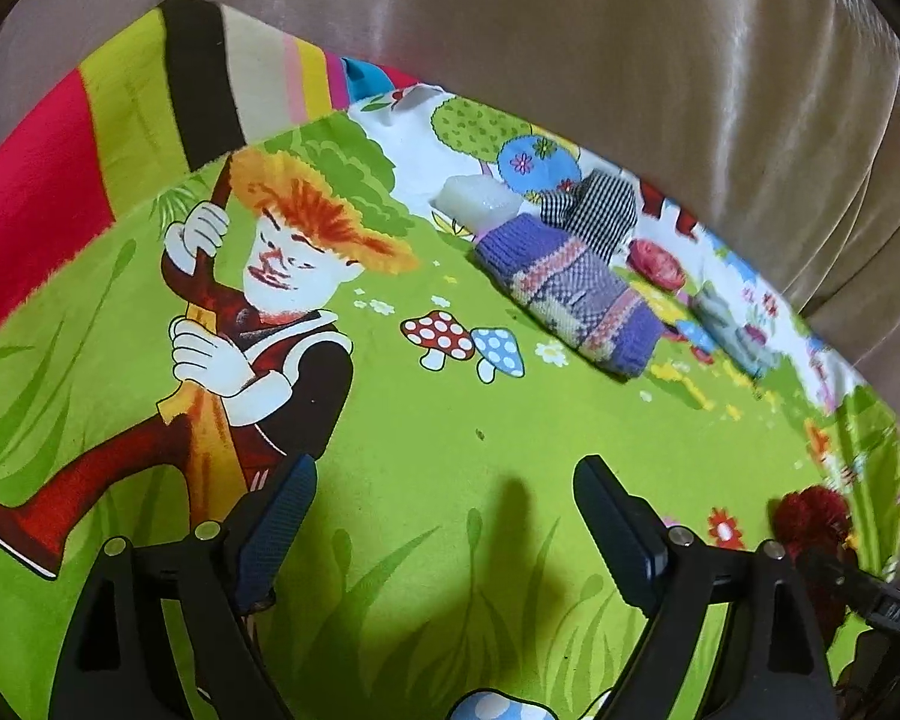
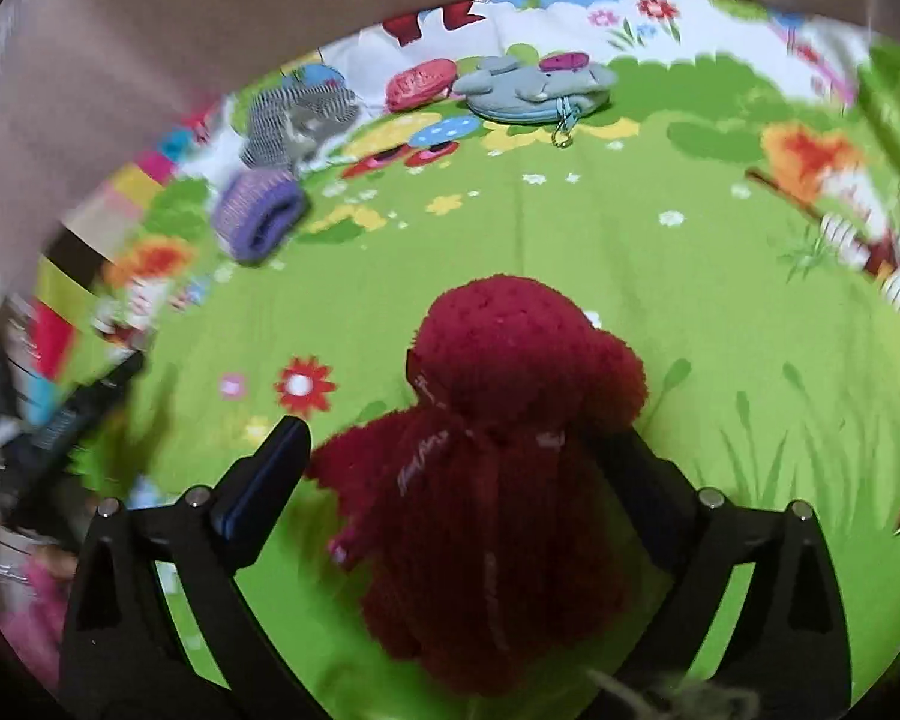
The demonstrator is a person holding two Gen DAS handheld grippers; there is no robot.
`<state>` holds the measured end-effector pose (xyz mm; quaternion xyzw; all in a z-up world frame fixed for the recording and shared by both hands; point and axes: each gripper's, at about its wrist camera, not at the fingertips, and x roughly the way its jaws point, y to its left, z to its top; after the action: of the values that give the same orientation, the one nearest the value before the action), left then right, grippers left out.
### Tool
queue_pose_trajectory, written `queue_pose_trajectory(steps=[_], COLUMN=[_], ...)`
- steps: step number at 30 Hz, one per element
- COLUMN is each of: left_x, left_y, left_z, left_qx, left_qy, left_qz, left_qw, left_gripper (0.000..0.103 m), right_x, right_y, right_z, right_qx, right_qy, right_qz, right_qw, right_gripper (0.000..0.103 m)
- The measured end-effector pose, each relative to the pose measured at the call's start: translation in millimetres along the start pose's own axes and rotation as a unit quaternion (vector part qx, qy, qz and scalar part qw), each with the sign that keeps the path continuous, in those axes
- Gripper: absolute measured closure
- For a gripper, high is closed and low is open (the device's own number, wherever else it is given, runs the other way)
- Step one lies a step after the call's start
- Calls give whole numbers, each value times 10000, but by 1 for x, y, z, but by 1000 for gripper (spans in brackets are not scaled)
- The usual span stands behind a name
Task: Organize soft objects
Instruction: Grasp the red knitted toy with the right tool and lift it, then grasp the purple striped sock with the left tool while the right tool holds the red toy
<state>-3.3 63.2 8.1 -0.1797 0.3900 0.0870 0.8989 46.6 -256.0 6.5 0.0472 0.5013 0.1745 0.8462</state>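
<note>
Dark red plush toy (image 2: 498, 450); purple striped knit sock (image 1: 570, 294); black-white checked cloth (image 1: 594, 210); grey pouch (image 2: 534, 90); green cartoon-print sheet (image 1: 450, 420).

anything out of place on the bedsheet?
Yes: the red fluffy toy lies alone in the foreground between the open right gripper fingers, far from the purple knit piece, checked cloth and grey pouch clustered along the far edge.

A home is suggested, most likely a bedroom or living room. A bedsheet (image 1: 426, 420) printed with a cartoon child, mushrooms and flowers is spread across the middle of both views. Beige upholstery (image 1: 630, 60) is seen along the top. Knitted and plush items (image 2: 528, 90) are scattered at the upper edge.
</note>
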Motion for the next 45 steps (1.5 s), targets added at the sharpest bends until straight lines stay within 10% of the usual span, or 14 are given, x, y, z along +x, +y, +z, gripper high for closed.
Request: queue_pose_trajectory(steps=[3, 6, 10, 15, 21, 24, 27, 29, 37, 45], left_x=[6, 15, 50, 93, 134, 139, 103, 69, -59, -65], left_y=[-14, -28, -55, -82, -106, -127, -127, -107, -16, -2], left_z=[3, 10, 38, 80, 109, 96, 66, 40, -58, -55], left_qx=[-31, -645, -1398, -1798, -1265, -31, 795, 962, 1135, 945], left_qy=[293, 575, 871, 862, 1064, 1237, 631, 597, 619, 745], left_qz=[390, -236, -523, 93, 1137, 1457, 971, 430, -330, -489], left_qw=[9988, 9960, 9850, 9799, 9797, 9816, 9901, 9926, 9911, 9915], left_gripper=[14, 14, 14, 9, 0, 15, 64, 65, 62, 21], right_x=[2, -7, -9, -5, -4, -4, -4, -4, -3, -3], right_y=[14, 10, 6, 7, 6, 4, 4, 4, 6, 5], right_z=[-14, -25, -29, -27, -27, -26, -27, -27, -27, -27], right_qx=[-826, -1111, -1178, -1154, -1139, -1115, -1104, -1099, -1100, -1102], right_qy=[-230, -437, -551, -547, -541, -544, -546, -551, -553, -556], right_qz=[-721, -489, -400, -342, -297, -254, -244, -237, -251, -257], right_qw=[9937, 9916, 9907, 9912, 9916, 9920, 9921, 9921, 9921, 9920], right_gripper=[28, 40, 40, 38, 37, 36, 36, 36, 36, 36])
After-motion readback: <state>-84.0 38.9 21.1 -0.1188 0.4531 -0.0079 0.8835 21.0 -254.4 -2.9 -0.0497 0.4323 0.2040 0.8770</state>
